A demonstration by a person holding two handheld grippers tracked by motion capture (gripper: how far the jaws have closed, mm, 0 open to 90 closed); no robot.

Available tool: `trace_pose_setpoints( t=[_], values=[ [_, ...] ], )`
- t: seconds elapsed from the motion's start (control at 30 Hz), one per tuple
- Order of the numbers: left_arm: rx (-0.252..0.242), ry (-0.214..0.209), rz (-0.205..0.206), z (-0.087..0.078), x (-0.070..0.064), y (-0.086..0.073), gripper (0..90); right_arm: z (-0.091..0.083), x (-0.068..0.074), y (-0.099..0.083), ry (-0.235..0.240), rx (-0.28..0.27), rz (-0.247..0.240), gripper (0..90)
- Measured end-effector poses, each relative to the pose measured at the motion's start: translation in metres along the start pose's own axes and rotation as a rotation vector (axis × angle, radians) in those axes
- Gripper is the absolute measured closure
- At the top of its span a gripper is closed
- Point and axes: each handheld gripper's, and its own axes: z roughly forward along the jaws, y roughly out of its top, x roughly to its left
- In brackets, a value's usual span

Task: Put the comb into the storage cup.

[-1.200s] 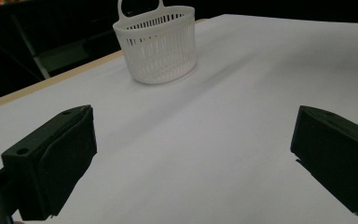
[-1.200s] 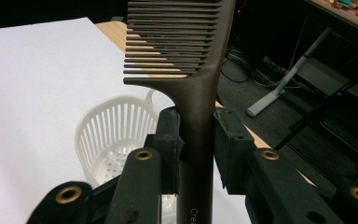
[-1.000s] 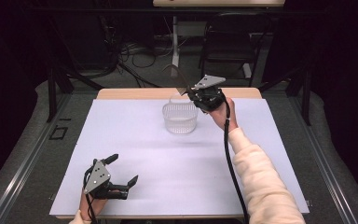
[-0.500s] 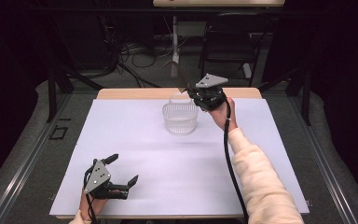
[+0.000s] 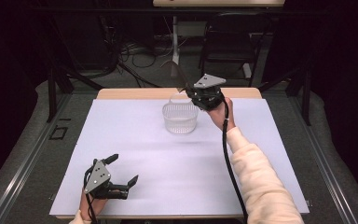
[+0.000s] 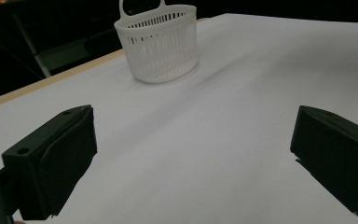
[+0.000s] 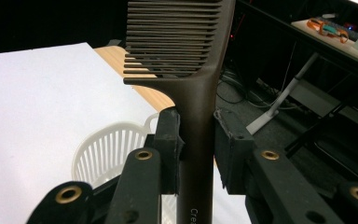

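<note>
My right gripper (image 5: 186,88) is clamped on a dark brown comb (image 7: 196,98); in the right gripper view both jaws press the comb's handle from either side, teeth end pointing up and away from me. In the high view the comb (image 5: 176,74) sticks out up-left of the gripper, raised above the far rim of the white basket (image 5: 180,117), not touching it. The basket stands upright on the white table cover (image 5: 135,140), toward the far middle, handle loop at its back edge. In the right gripper view the basket (image 7: 107,149) sits just below and behind the jaws, slatted wall visible. I can't tell whether anything is inside it.

My left gripper (image 5: 123,175) is near the front left corner of the table, well apart from the basket, jaws spread wide with nothing between them. In the left gripper view I see both black jaws far apart over bare cover, the basket (image 6: 161,44) ahead at the top. My right hand (image 5: 223,112) grips the tool just right of the basket, pale sleeve (image 5: 261,182) trailing to the bottom edge.
</note>
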Motion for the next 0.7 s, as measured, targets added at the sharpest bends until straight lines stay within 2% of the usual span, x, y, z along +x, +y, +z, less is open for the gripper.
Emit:
trace_pose_setpoints(
  t=[0.3, 0.7],
  values=[
    [0.000, 0.000, -0.001, 0.0000, 0.0002, -0.0001, 0.3, 0.0009, 0.0009, 0.0036, -0.007, -0.041, 0.005, 72.8],
    [0.001, 0.001, 0.000, -0.0004, 0.0002, 0.0004, 0.4, 0.0092, 0.0054, 0.0035, -0.001, -0.064, 0.001, 72.7]
  ],
)
